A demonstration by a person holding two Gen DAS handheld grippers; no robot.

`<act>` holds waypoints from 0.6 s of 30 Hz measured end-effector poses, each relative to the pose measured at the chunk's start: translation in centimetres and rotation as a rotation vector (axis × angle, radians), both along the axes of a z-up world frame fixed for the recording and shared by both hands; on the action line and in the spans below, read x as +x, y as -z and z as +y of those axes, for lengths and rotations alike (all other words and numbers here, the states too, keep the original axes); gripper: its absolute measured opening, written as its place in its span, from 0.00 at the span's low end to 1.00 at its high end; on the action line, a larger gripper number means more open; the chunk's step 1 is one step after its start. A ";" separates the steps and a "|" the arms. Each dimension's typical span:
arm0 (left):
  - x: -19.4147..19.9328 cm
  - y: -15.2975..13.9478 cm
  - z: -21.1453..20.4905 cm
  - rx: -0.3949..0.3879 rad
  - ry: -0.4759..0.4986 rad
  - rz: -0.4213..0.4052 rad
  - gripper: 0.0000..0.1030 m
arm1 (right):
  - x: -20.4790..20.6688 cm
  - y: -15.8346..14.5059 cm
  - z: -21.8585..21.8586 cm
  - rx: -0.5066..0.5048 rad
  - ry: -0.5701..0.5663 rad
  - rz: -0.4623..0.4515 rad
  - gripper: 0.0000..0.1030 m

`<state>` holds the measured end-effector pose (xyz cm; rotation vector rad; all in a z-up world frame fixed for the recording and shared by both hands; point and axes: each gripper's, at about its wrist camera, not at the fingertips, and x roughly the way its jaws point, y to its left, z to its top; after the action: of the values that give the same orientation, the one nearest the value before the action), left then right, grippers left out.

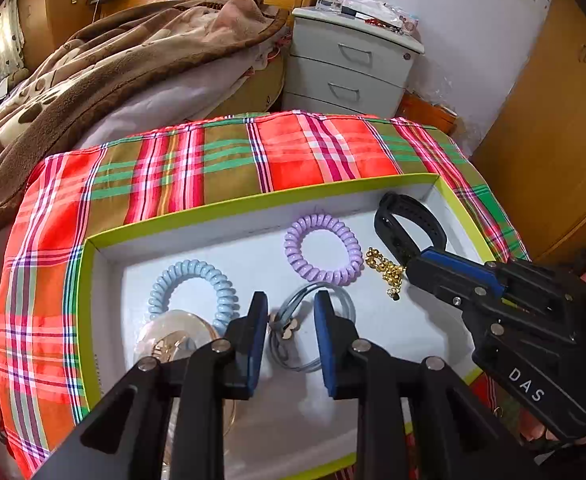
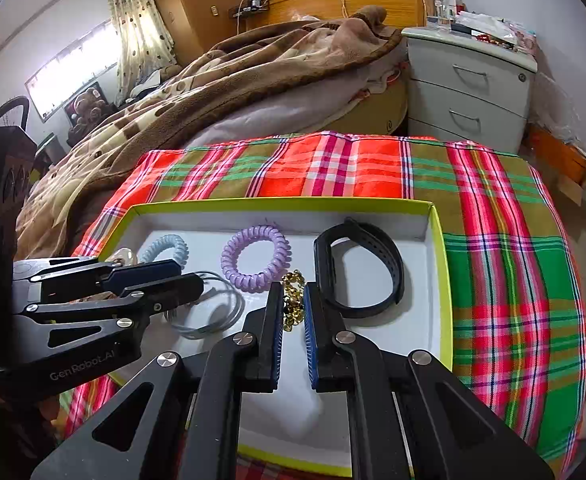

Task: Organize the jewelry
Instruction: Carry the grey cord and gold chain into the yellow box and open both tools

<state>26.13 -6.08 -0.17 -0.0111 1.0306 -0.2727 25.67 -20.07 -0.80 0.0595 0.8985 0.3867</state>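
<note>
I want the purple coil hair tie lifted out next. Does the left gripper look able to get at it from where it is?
Probably yes. The left gripper hangs open over the grey bangle, and the purple coil hair tie lies just beyond it on the tray floor, uncovered. The right gripper sits to its side, at the gold chain.

The right hand-held gripper pinches the gold chain in the white tray (lime-edged), between the purple coil hair tie and black wristband
</note>
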 end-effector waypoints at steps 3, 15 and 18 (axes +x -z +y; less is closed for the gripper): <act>0.0 0.0 0.0 -0.006 0.003 0.002 0.27 | -0.1 -0.1 -0.2 0.006 0.010 -0.005 0.10; -2.0 -1.6 0.0 -0.013 0.010 -0.032 0.35 | -1.5 -1.3 -0.9 0.031 0.042 -0.026 0.15; -3.1 -2.3 0.4 -0.034 0.013 -0.047 0.36 | -2.2 -1.8 -1.0 0.032 0.044 -0.040 0.15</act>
<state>23.06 -5.70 2.14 -0.0283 0.9798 -0.3011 23.47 -21.05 1.02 0.1004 0.8498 0.3605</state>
